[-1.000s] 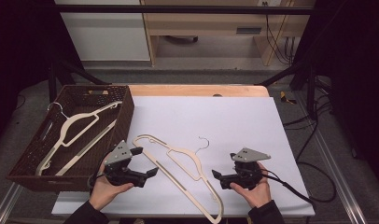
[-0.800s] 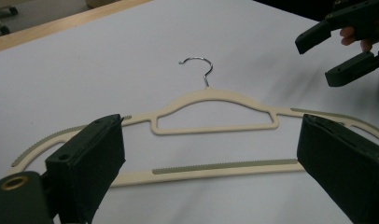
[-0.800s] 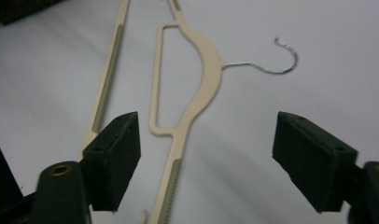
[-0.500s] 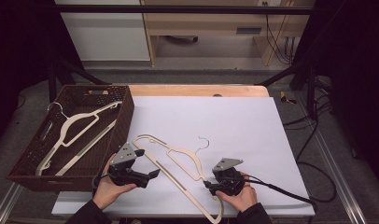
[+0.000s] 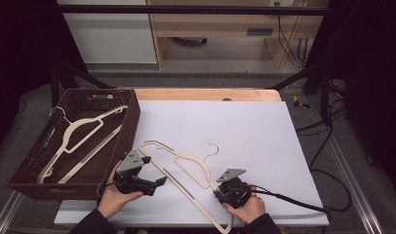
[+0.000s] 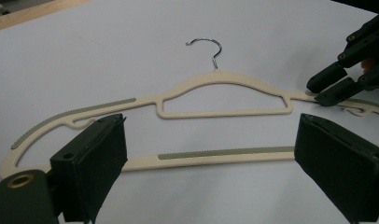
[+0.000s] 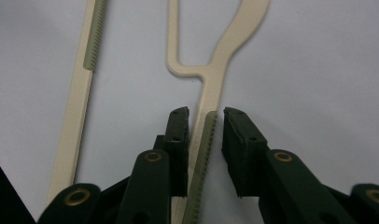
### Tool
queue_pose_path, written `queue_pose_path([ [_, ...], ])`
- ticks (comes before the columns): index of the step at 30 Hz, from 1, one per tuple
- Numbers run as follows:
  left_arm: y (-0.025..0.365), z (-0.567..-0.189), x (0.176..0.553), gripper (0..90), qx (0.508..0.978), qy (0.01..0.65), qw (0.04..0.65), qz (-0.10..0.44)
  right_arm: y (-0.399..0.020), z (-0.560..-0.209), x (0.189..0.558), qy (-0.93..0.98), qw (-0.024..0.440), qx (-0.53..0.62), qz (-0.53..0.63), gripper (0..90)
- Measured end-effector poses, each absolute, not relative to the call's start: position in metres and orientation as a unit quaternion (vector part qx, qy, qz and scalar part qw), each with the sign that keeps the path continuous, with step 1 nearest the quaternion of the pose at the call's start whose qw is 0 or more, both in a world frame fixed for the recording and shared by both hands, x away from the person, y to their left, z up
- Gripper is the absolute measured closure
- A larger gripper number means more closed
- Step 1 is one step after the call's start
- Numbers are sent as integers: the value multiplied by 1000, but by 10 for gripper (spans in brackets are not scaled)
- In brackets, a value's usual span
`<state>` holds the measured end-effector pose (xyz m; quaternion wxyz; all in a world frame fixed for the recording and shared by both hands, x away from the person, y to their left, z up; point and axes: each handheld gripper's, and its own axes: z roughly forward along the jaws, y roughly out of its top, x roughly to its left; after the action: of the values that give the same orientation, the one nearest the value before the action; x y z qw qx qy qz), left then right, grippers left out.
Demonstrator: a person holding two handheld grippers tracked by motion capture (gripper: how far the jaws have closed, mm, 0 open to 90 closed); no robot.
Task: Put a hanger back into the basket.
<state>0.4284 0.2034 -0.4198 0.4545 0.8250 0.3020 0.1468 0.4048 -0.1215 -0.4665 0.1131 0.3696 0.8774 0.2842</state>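
High view — table: white surface bearing the work; its far half lies bare, so nothing blocks a lift.
Basket: brown woven, at the left edge, holding a second hanger — probably the destination.
Hanger: cream, flat on the table between both hands, hook pointing away.
Left gripper: jaws wide, straddling the lower bar, gripping nothing.
Right gripper: jaws have just been closing around the ribbed shoulder arm; slight gaps remain, not yet clamped.
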Motion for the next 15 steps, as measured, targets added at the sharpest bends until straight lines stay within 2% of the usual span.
queue_pose_path([
  [11,201,-415,443,100,825,313,451,138,-118,-463,408,852,79,436,279,786],
  [15,194,-414,451,100,832,310,439,137,-121,-461,409,852,79,439,275,791],
])
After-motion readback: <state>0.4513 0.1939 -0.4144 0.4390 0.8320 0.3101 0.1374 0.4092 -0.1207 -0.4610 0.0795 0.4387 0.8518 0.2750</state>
